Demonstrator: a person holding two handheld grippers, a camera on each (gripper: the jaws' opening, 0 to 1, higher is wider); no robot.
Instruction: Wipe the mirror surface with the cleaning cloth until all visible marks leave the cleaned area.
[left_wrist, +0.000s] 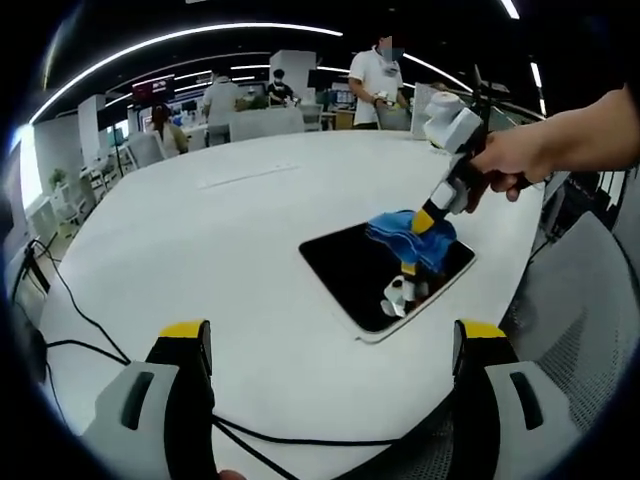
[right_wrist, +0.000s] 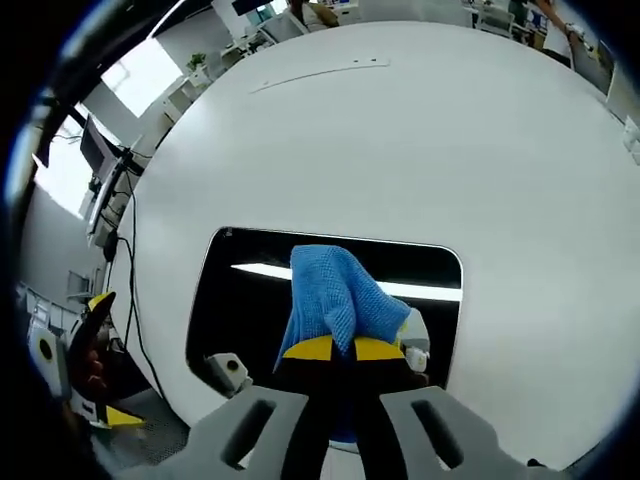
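The blue cleaning cloth (right_wrist: 335, 300) is being gripped by the right gripper (right_wrist: 342, 350) and pressed onto the mirror (right_wrist: 250, 300) on the white table (right_wrist: 400, 140); the left gripper (left_wrist: 330, 345) is being held agape — well apart, nearer the table edge; unwiped glass is lying to either side along the mirror's long axis.

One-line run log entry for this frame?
phase: wiping | right gripper: shut on blue cloth, pressed to mirror | left gripper: open, held off mirror | table: white

No text, label, brand, number or sign can be read in either view.
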